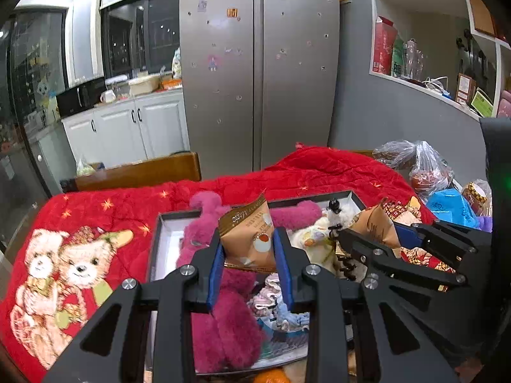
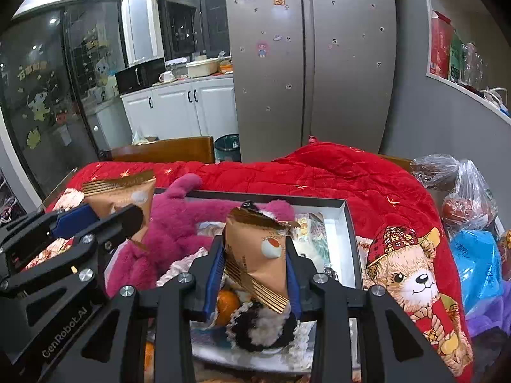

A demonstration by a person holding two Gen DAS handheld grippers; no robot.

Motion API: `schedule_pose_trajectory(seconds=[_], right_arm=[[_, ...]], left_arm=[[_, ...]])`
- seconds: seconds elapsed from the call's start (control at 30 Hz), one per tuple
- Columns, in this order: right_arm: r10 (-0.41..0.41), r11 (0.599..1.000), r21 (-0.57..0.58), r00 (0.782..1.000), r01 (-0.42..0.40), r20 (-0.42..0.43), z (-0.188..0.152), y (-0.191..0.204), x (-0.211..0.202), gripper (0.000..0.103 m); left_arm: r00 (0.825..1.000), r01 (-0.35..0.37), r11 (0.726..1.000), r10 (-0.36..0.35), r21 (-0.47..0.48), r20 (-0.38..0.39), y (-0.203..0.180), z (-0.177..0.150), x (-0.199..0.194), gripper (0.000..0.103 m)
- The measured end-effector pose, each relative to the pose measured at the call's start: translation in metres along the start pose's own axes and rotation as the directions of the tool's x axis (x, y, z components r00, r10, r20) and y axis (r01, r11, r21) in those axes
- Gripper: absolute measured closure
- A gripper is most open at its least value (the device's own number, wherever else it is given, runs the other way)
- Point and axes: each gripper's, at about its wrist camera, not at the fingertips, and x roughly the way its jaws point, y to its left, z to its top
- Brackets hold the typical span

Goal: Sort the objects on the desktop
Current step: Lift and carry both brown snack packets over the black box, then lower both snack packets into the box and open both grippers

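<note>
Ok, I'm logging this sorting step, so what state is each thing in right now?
left gripper: shut on a snack packet
left snack packet: held upright above the box
right gripper: shut on a snack packet
right snack packet: held, tilted, above the box
box: open, holding a pink plush toy
fridge: doors closed

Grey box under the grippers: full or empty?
Full. The grey box is crowded with a pink plush toy, a tangerine and other soft items.
</note>
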Motion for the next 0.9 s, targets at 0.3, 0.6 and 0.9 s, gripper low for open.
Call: schedule_pose_trajectory(seconds=[0.3, 0.6, 0.9], right_arm=[[-0.027, 0.999, -0.023, 0.999, 0.026, -0.042, -0.012, -0.002, 0.015, 0.068], [-0.033, 0.999, -0.037, 0.998, 0.031, -0.051, -0.016, 0.001, 0.021, 0.068], [-0.034, 0.999, -0.042, 0.997, 0.031, -0.066, -0.017, 0.0, 0.026, 0.068]], left_arm=[[0.999, 0.017, 0.999, -0.015, 0.033, -0.045, -0.007, -0.015, 0.022, 0.073], [0.999, 0.007, 0.999, -0.005, 0.043, -0.053, -0.007, -0.021, 0.028, 0.073], [0.999, -0.001, 0.999, 0.004, 0.051, -0.054, -0.009, -0.022, 0.032, 0.073]])
